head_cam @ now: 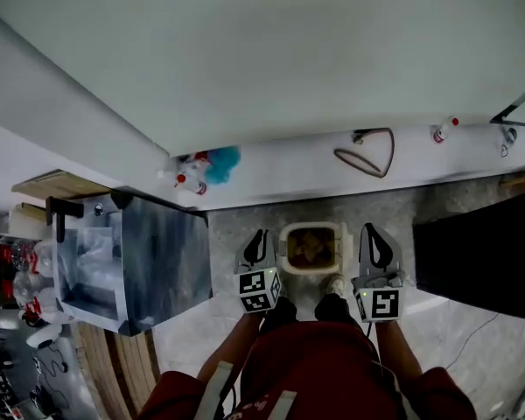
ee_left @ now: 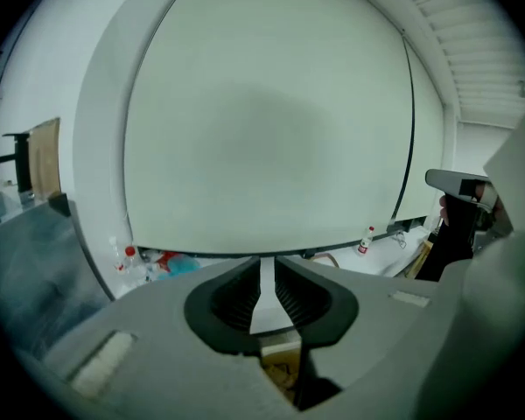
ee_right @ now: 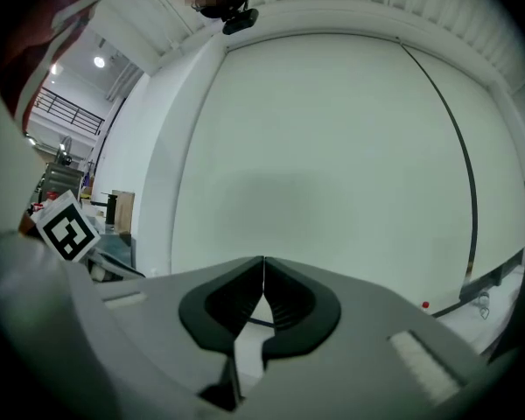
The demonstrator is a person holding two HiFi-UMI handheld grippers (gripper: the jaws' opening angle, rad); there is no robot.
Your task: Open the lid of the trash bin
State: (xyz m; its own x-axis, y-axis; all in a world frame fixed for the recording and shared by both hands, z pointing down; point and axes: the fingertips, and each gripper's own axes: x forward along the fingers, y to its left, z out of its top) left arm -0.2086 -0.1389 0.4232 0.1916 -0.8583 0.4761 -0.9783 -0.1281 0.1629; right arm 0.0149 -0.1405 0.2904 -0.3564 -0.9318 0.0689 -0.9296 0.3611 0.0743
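The trash bin (head_cam: 311, 248) stands on the floor right below me, cream-rimmed, its top uncovered and brownish rubbish showing inside. My left gripper (head_cam: 261, 234) hovers beside the bin's left edge and my right gripper (head_cam: 370, 230) beside its right edge, both above the floor and apart from the bin. In the left gripper view the left gripper (ee_left: 269, 265) has its jaws a narrow slit apart with nothing between them, and a bit of the bin (ee_left: 280, 370) shows through the gap. In the right gripper view the right gripper (ee_right: 263, 265) has its tips touching, empty, facing a white wall.
A steel cabinet (head_cam: 149, 261) stands to the left and a black block (head_cam: 477, 252) to the right. Behind the bin a white ledge (head_cam: 289, 160) carries small bottles (head_cam: 188, 180), a blue object (head_cam: 220, 163) and a looped cable (head_cam: 367, 151). My red-clothed body fills the bottom.
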